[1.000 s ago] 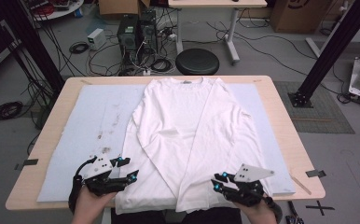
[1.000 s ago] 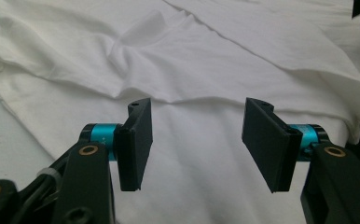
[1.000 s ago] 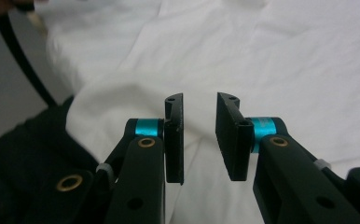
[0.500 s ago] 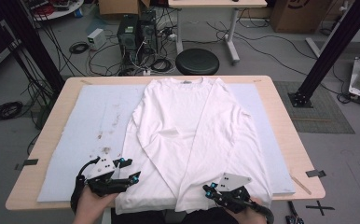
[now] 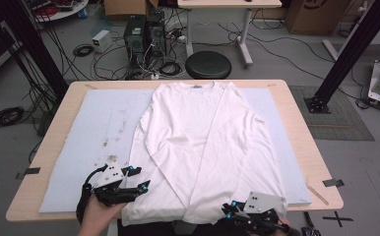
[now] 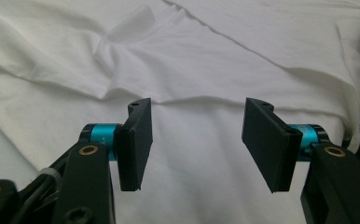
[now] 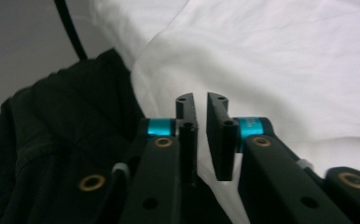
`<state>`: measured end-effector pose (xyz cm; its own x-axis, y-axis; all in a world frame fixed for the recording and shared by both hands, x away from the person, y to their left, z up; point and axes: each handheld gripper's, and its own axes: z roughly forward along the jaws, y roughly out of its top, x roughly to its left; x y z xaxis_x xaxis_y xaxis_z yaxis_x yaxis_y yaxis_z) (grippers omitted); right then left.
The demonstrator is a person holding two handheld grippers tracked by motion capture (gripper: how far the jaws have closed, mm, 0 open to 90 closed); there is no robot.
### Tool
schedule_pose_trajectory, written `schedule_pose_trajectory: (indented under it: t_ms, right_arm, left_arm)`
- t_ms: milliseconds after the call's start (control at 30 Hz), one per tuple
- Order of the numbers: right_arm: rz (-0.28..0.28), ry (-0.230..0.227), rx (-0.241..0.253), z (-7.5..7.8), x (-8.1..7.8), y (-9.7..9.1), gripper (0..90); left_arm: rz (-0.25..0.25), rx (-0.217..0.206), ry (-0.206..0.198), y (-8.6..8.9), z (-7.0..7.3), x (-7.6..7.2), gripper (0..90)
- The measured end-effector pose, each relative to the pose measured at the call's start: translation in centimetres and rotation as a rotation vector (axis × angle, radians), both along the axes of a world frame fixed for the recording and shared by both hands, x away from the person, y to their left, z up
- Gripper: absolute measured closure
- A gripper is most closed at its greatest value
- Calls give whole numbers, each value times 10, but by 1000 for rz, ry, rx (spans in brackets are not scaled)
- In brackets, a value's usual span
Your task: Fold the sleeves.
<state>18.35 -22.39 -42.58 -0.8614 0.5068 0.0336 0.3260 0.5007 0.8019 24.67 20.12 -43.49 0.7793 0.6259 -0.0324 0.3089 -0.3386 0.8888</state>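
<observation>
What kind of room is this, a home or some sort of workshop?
Most likely a lab or workshop: black computer towers and tangled cables lie on the grey floor, a black metal frame post stands beside the wooden table, and cardboard boxes sit behind.

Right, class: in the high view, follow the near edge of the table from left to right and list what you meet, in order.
Left gripper → hem of the white long-sleeved shirt → right gripper → strip of dark tape at the table's right corner.

left gripper [image 5: 138, 178]: held low in the left hand [image 5: 95, 216], jaws wide apart; nothing between | right gripper [image 5: 228, 209]: jaws nearly together with a narrow gap, just been opening; nothing gripped
</observation>
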Motion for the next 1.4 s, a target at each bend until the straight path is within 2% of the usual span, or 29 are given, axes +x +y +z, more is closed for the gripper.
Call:
schedule_pose_trajectory:
  t_ms: [67,100,133,167,200,233,267,300,333,367,433,533,567,667,900,1033,1200,1400]
  right_arm:
    - [-45,-20,29,6,4,-10,767]
    - [-45,-20,29,6,4,-10,767]
    - [-70,-24,43,10,7,-16,767]
    - [-145,-57,65,17,16,-30,700]
    - [-187,-65,75,20,21,-37,695]
    - [-224,-72,88,23,26,-43,678]
    - [-224,-72,88,23,26,-43,678]
    - [-302,-91,100,27,36,-55,647]
    - [-302,-91,100,27,36,-55,647]
    - [-365,-93,117,28,46,-67,629]
    - [-430,-90,126,26,56,-77,618]
    - [-451,-80,132,24,60,-82,617]
    - [-517,-62,134,18,72,-93,559]
    - [-567,-45,138,11,79,-102,539]
    - [-622,-9,142,1,84,-121,467]
    - [-616,13,144,-3,84,-129,438]
    - [-606,23,134,-5,82,-134,415]
    - [-604,20,131,-6,80,-137,403]
  left_arm:
    - [2,1,-2,0,0,1,430]
    - [2,1,-2,0,0,1,428]
    - [2,1,-2,0,0,1,428]
    - [14,3,-2,0,0,2,426]
    - [29,-2,-1,1,0,3,425]
    - [40,-5,3,1,0,3,421]
    - [40,-5,3,1,0,3,417]
    - [67,-2,7,1,-1,5,417]
    - [67,-2,7,1,-1,5,417]
    - [79,-3,11,2,-1,6,417]
    - [111,-4,18,5,-2,8,415]
    - [122,-3,16,6,-3,9,407]
    - [154,-8,18,9,-3,11,406]
    - [173,-16,15,13,-3,12,401]
    - [179,-22,1,19,-4,15,372]
    - [168,-24,-11,19,-3,16,359]
    - [121,-22,-27,17,-4,17,326]
    - [120,-29,-36,17,-3,17,326]
